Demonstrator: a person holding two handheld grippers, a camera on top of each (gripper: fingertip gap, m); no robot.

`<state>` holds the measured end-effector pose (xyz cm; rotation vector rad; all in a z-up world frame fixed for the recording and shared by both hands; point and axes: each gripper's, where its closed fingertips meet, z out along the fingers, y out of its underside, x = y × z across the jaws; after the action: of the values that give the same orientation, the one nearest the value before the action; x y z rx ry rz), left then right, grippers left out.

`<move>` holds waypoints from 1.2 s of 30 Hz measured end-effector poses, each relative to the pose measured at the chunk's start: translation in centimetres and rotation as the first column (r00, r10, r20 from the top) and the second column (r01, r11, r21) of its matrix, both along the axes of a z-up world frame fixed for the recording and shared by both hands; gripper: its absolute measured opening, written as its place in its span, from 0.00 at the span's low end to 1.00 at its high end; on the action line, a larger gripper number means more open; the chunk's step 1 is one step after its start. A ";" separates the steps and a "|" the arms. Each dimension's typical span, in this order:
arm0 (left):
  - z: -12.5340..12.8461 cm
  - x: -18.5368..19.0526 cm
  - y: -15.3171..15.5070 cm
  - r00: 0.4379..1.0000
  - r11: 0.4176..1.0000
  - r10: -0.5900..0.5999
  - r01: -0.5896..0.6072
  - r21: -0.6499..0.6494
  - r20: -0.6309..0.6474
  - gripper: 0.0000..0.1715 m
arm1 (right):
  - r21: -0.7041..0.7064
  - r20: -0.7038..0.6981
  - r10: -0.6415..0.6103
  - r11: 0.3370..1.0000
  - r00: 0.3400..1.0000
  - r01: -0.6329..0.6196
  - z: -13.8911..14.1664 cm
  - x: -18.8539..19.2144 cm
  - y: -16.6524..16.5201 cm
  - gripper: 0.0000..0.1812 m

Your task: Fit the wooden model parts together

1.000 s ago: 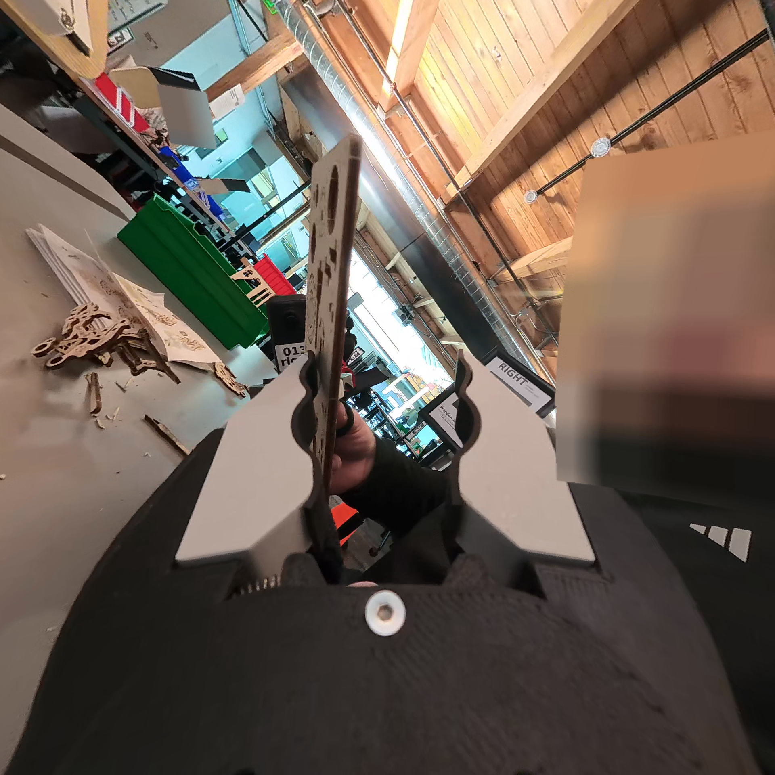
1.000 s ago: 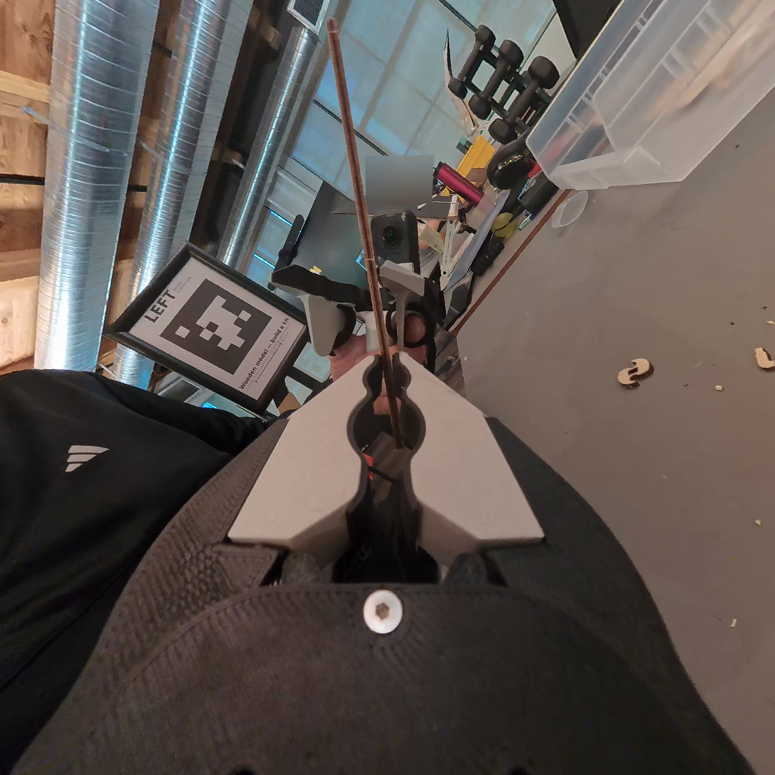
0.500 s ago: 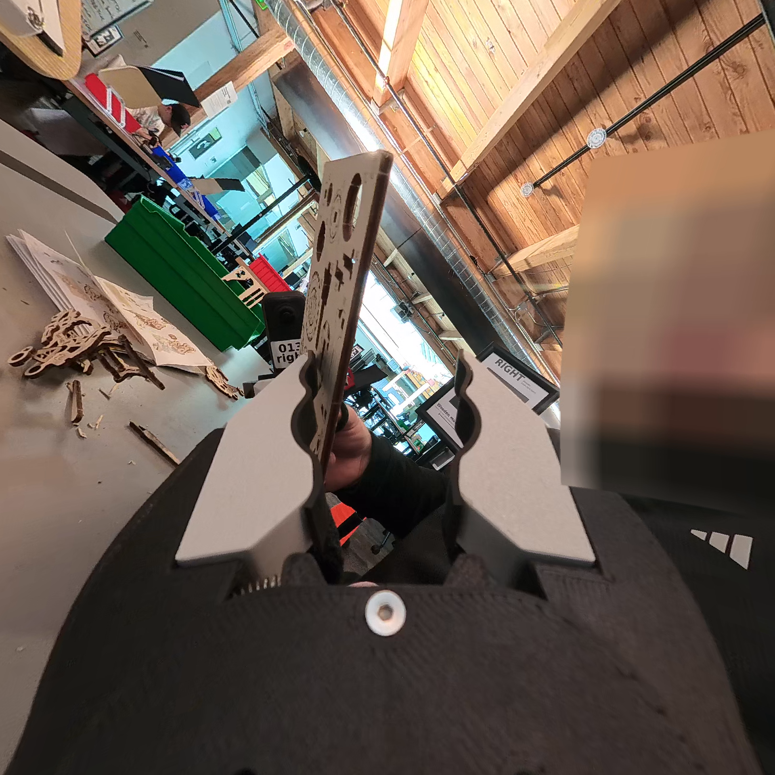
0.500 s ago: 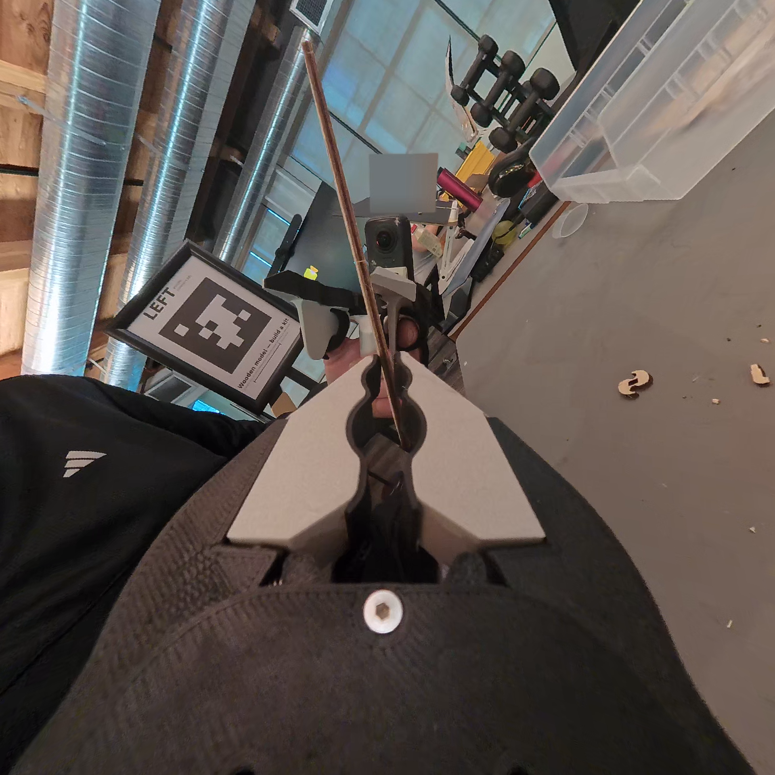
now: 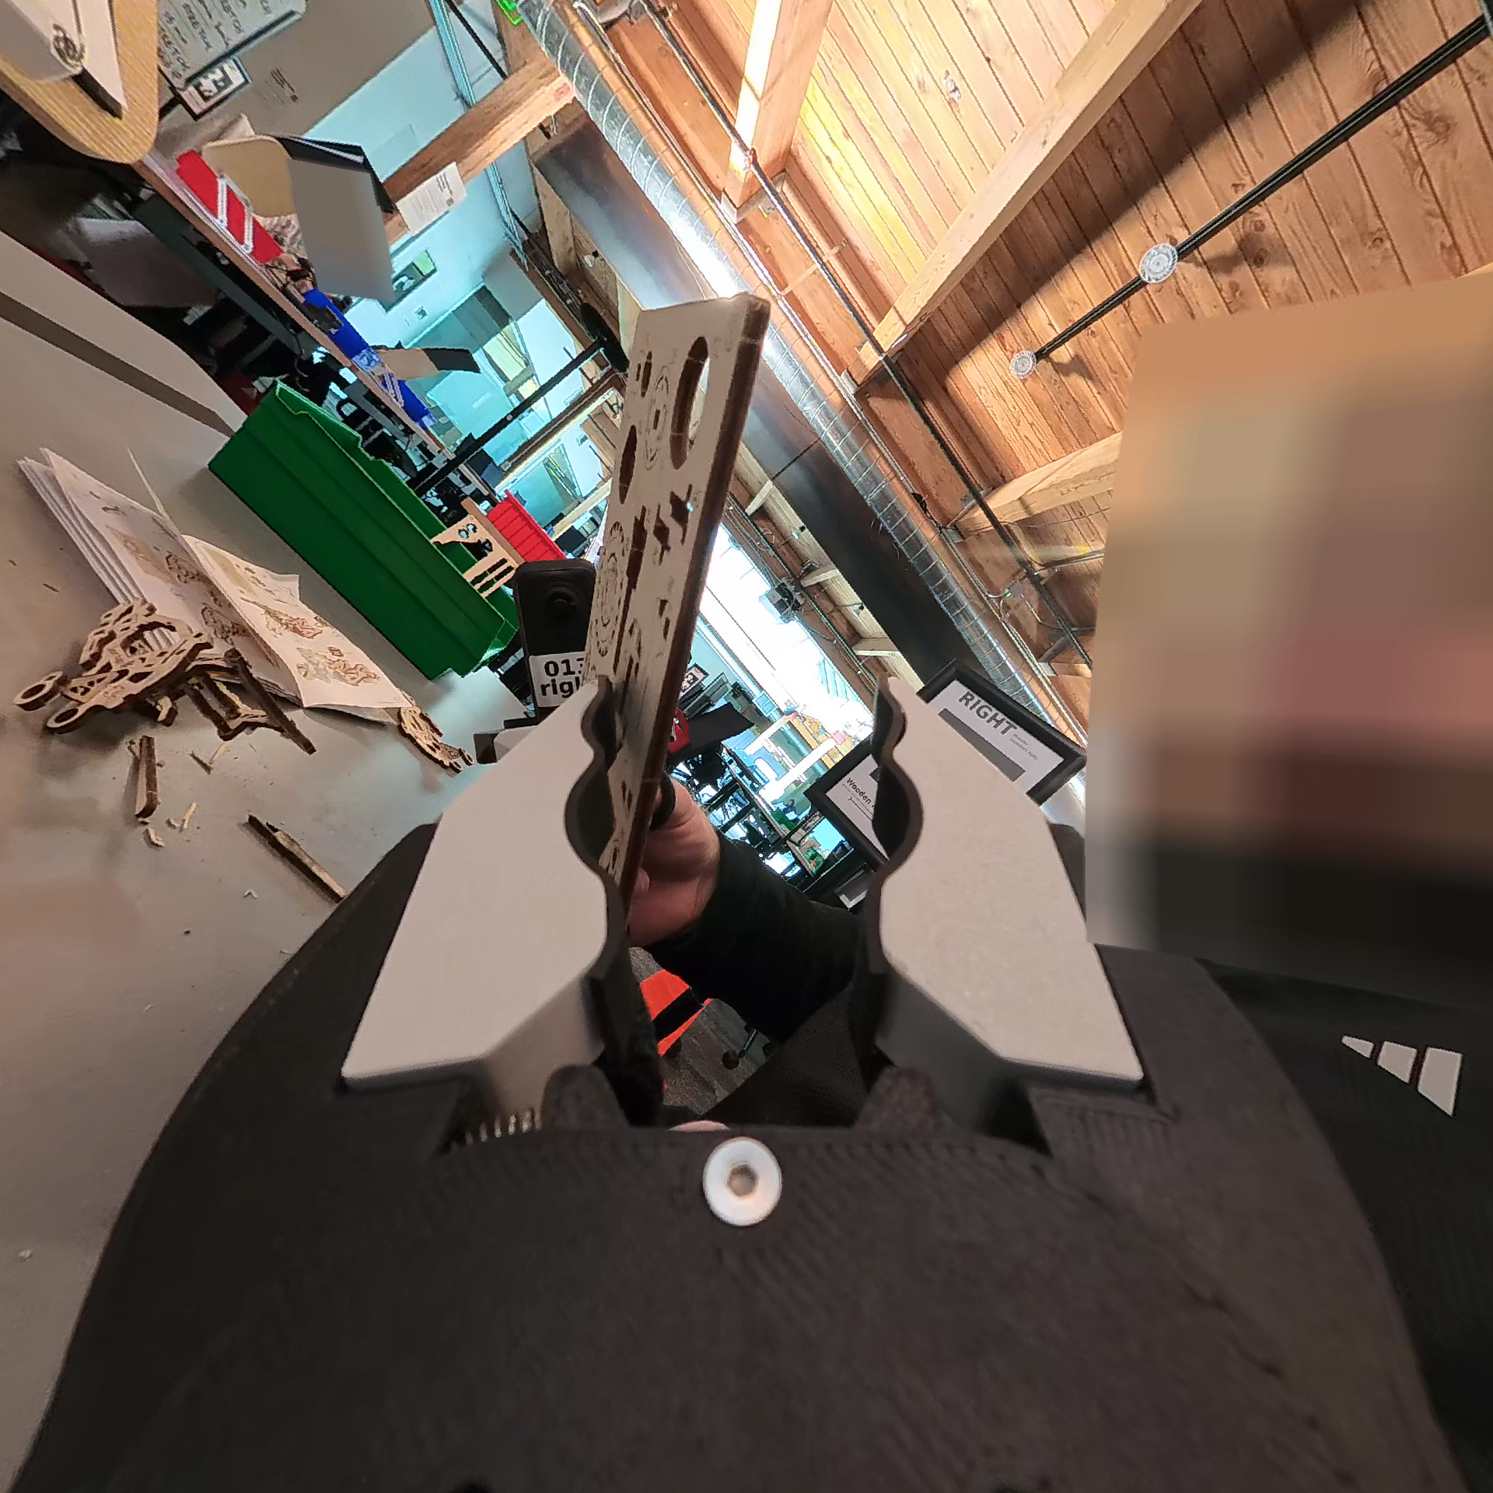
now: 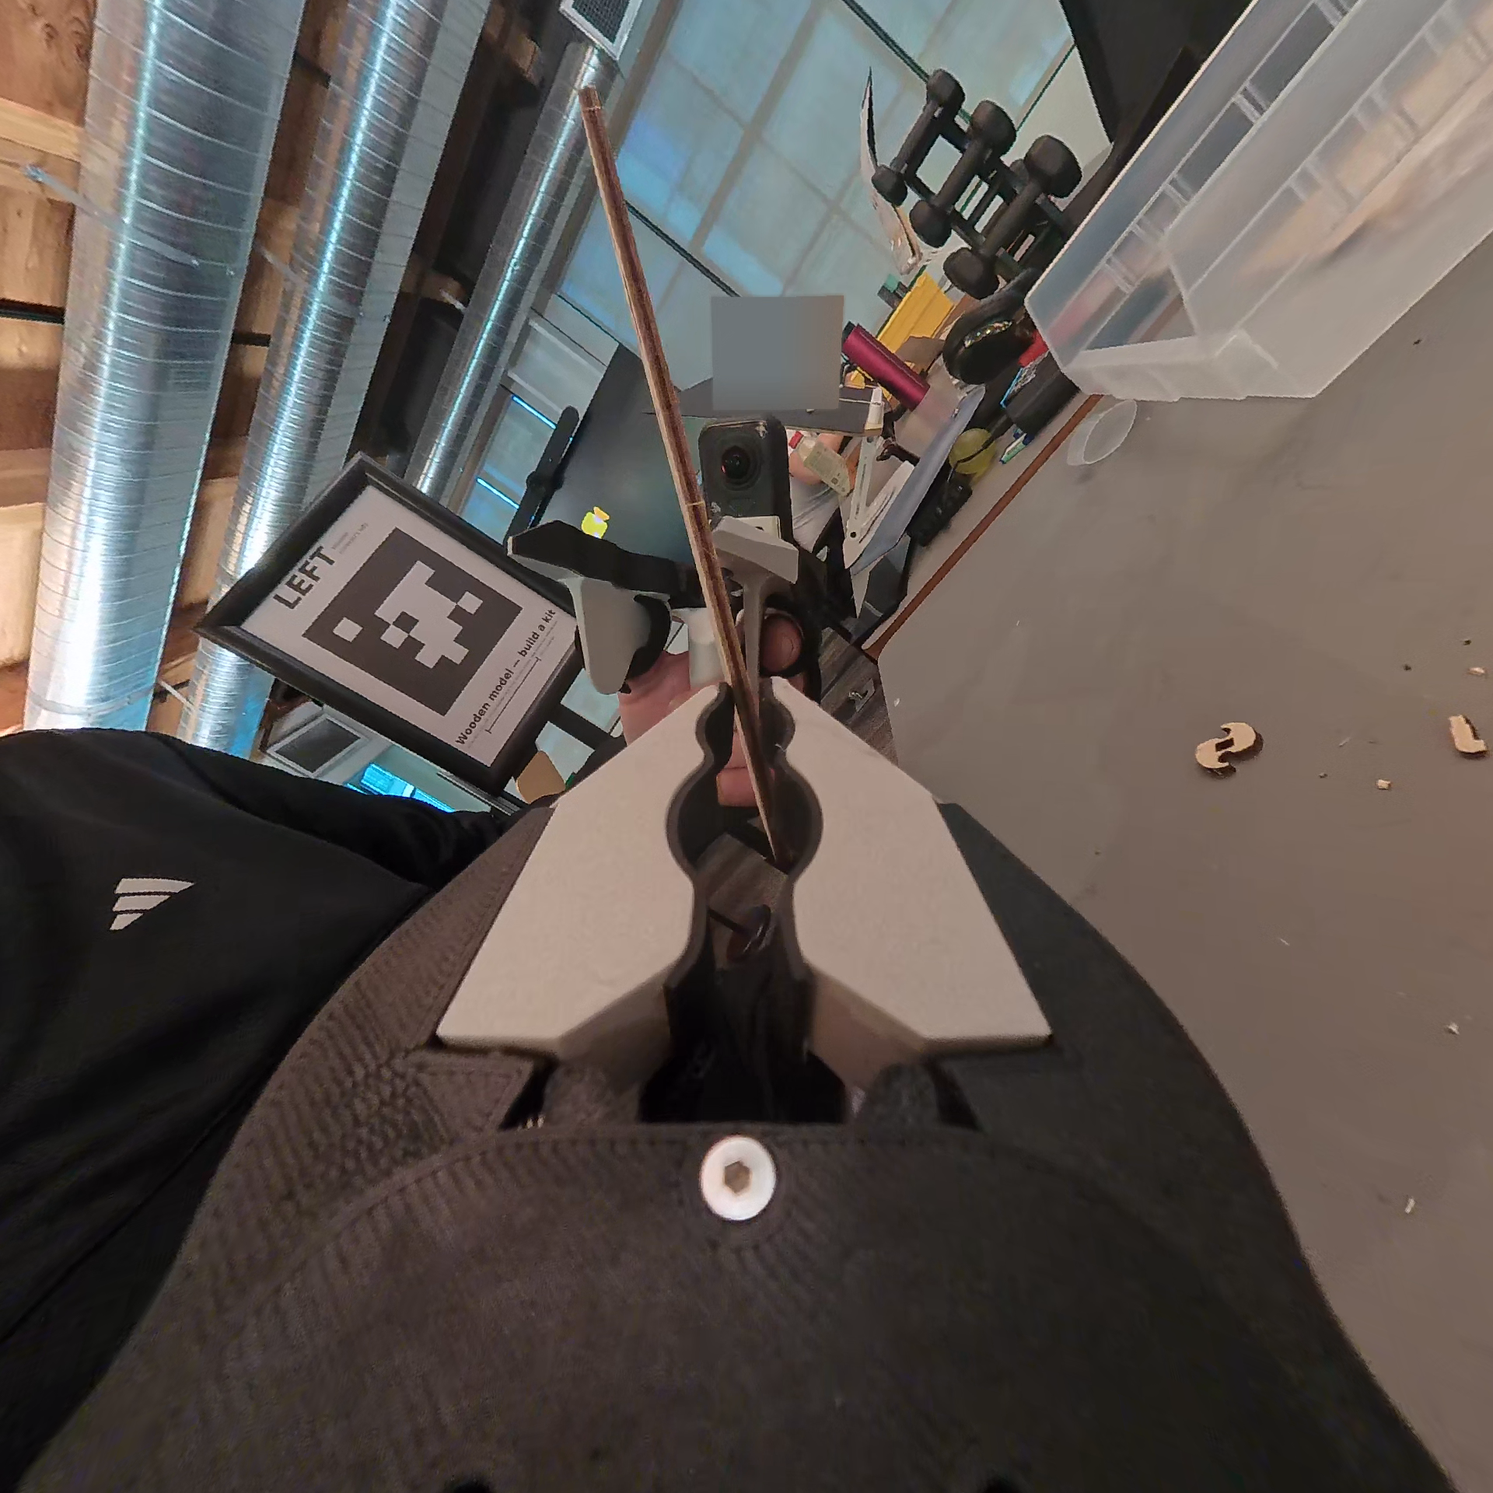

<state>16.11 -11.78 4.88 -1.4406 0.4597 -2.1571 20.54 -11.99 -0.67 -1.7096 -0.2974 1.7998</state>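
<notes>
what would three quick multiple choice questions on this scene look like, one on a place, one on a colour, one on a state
1. The sheet is:
A. lying flat
B. upright between the left gripper's fingers
C. out of view

2. The bin behind the booklet is:
A. blue
B. yellow
C. green

3. The left gripper is:
A. open
B. shut on the sheet
C. shut on nothing

Answers:
1. B, the sheet rises from the gap between the fingers.
2. C, its walls are plainly green.
3. A, its fingers stand wide apart, and the sheet touches only one.
</notes>
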 end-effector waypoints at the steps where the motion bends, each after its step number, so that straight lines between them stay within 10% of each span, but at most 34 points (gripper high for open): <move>1: 0.0 0.0 0.0 1.000 1.000 0.000 0.000 0.000 0.000 0.36 | 0.000 0.000 0.000 1.000 1.000 0.000 0.0 0.0 0.0 0.02; 36: -0.4 0.0 0.1 1.000 1.000 -0.001 0.000 -0.010 -0.008 0.35 | -0.008 -0.001 0.004 1.000 1.000 -0.004 -0.3 0.0 0.0 0.02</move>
<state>16.14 -11.65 4.48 -1.4552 0.4523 -2.1581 20.53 -11.97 -0.97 -1.7147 -0.2942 1.8068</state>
